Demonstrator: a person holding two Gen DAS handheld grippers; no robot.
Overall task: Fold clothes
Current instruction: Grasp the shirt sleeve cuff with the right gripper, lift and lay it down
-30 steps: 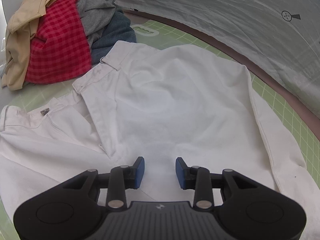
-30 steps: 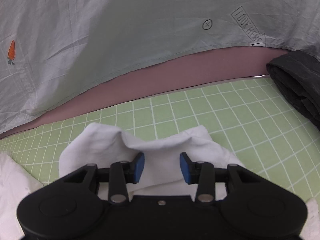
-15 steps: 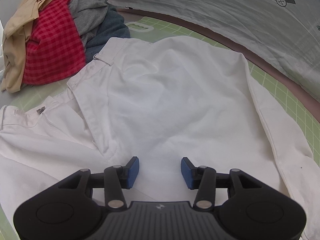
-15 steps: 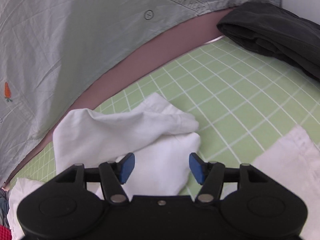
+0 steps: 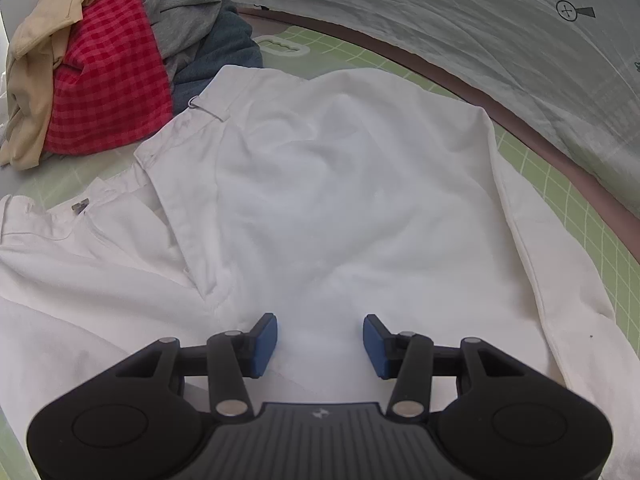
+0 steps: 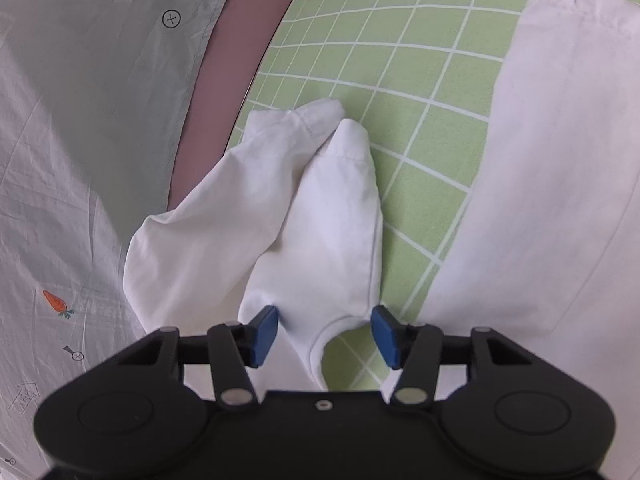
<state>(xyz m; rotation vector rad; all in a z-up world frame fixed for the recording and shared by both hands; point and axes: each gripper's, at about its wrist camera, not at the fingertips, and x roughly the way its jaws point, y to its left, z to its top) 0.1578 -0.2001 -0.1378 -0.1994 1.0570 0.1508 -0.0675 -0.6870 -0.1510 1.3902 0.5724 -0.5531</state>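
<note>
A white shirt [image 5: 340, 184] lies spread on the green grid mat [image 5: 560, 200], collar at the left, one sleeve running down the right side. My left gripper [image 5: 320, 340] is open and empty, low over the shirt's body. In the right wrist view a bunched white sleeve end [image 6: 320, 220] lies on the mat [image 6: 400, 60], and another white part of the garment [image 6: 560, 160] lies at the right. My right gripper [image 6: 324, 336] is open with the sleeve's near edge between its fingers, not gripped.
A pile of clothes, red checked [image 5: 104, 80], beige, grey and dark blue, sits at the far left. A pale grey sheet [image 5: 480, 20] with printed marks lies beyond a mauve strip; it also shows in the right wrist view [image 6: 80, 120].
Both grippers have opened wider. The right gripper let the sleeve go and swung round, so the sleeve now lies lengthwise ahead of it. The left gripper shifted slightly over the shirt.
</note>
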